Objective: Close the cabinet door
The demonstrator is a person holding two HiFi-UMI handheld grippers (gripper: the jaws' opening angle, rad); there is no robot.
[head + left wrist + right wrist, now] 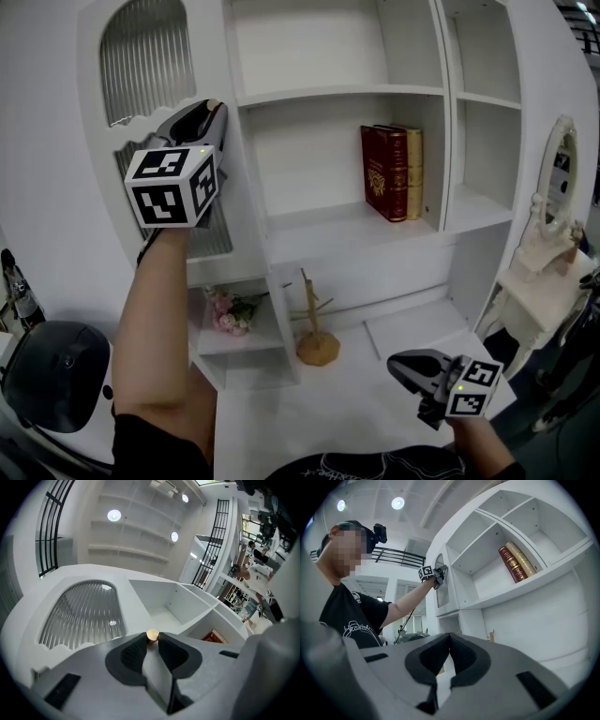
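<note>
**Fingers closed on the door knob at left; right pair shut on nothing**

Fingers (135, 652) of the left gripper (210, 111) are clamped on a small brass knob (153, 635), which shows between the pad tips in the left gripper view. The knob sits on the right edge of the cabinet door (94, 141), a white door with an arched ribbed-glass pane (148, 56), at the far left of the cabinet. That edge lies against the upright beside the open shelves; whether the door is fully seated cannot be told.

The right gripper (397, 364) is held low at the near right, over the white counter (375, 412). Its jaws meet at the tips with nothing between them.

Writing: a red book (384, 173) and a tan book (413, 172) stand upright and touching on the middle shelf. Their spines carry gilt ornament, but no lettering can be read. Each gripper's cube bears black-and-white square markers.

Edges and room: the shelf bay just right of the door is bare. A wooden stand (316, 330) stands on the counter, well apart from the right gripper. Pink flowers (225, 314) lie in the low compartment under the door. A white mirror table (548, 262) stands at the far right.
</note>
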